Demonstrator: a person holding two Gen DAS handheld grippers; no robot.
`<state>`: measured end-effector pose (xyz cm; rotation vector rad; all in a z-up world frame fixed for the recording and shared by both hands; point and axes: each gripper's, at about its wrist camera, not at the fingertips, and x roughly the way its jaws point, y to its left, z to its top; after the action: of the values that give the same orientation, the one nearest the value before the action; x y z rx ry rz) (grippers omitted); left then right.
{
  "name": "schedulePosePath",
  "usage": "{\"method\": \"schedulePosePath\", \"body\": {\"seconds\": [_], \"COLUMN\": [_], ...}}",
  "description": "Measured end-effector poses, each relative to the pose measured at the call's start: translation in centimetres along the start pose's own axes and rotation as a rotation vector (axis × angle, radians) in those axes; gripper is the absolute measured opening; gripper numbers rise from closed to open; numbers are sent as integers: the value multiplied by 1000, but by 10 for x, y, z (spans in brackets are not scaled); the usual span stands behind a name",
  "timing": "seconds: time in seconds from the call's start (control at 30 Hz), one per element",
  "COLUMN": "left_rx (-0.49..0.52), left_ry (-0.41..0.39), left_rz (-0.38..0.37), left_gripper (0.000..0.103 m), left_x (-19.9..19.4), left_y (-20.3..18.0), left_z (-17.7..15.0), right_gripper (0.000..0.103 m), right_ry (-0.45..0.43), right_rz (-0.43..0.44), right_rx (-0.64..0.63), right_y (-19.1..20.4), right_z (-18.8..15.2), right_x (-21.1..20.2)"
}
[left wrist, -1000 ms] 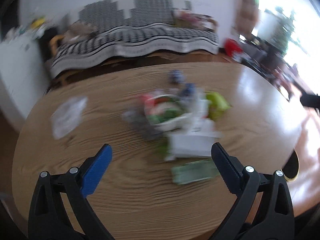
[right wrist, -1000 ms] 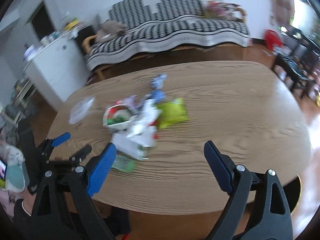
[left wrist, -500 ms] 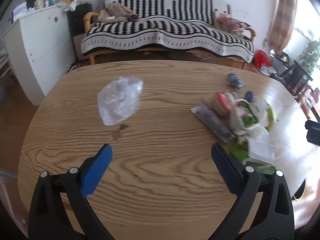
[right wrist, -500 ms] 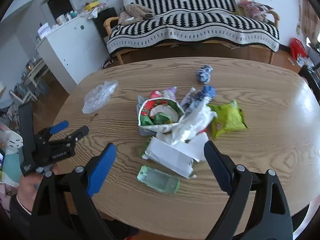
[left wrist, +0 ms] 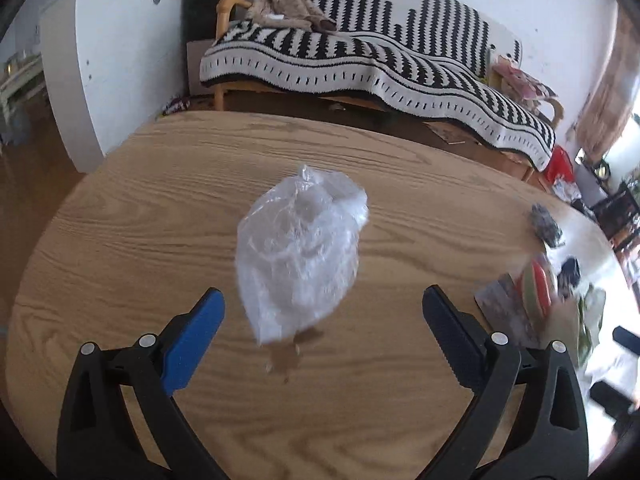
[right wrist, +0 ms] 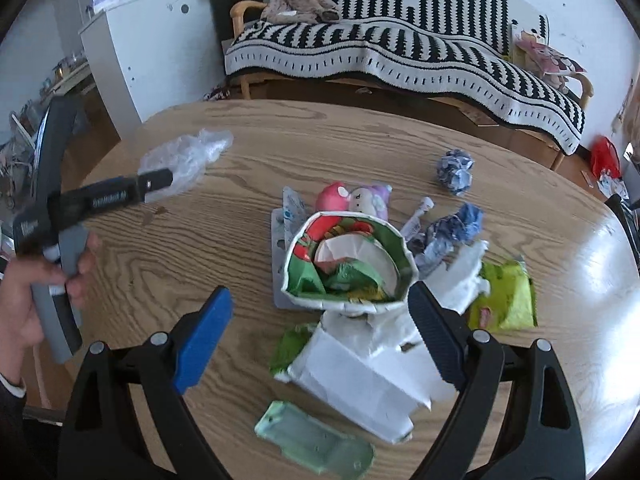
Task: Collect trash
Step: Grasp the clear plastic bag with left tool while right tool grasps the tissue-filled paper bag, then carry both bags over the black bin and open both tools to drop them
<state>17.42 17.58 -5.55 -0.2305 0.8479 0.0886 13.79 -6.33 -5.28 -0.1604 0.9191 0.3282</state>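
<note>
Left wrist | crinkled clear plastic bag [left wrist: 298,256]; grained oval wooden table [left wrist: 400,168]

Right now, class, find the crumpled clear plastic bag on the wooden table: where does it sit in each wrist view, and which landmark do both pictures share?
Left wrist view: the clear plastic bag lies at centre, ahead of the open left hand-held gripper.
Right wrist view: the same bag sits upper left, partly behind the left hand-held gripper's tip.
Shared landmark: the black-and-white striped sofa cover beyond the table.
</note>
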Motion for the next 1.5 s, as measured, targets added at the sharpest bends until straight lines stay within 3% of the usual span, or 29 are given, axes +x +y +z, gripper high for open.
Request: {"method": "schedulePosePath", "body": {"seconds": [0.43, 0.5, 0.53, 0.6, 0.63, 0.73, 0.83, 1.17, 1.5], "left_rx": [-48, -36, -19, 16, 36, 34, 38, 25, 189], "left_ry": [39, 43, 39, 42, 42, 56, 45, -24, -23], "left_rz": [48, 42, 46, 73, 76, 46, 42, 13, 3], "left_gripper": [96, 90, 80, 63, 49, 17, 6, 2, 2], "left_x": [54, 56, 54, 54, 53, 50, 42, -19, -70], "left_y": [8, 4, 1, -4, -7, -8, -10, -19, -92], "left_z": [17, 19, 17, 14, 13, 11, 7, 0, -39], "right_gripper": [86, 85, 84, 69, 61, 53, 11, 12, 11], "right_ry": [25, 36, 40, 50, 44, 23, -30, -136, -173], "right_rz": [-33, -47, -49, -61, -61, -50, -65, 43, 32], "right_rx": [27, 34, 37, 27, 24, 21, -14, 50, 52], "right_y": [-6, -9, -11, -12, -12, -10, -5, -12, -31], "right_z": [12, 11, 10, 9, 9, 9, 11, 9, -13], "right_x": [41, 46, 48, 50, 48, 38, 17, -47, -110]}}
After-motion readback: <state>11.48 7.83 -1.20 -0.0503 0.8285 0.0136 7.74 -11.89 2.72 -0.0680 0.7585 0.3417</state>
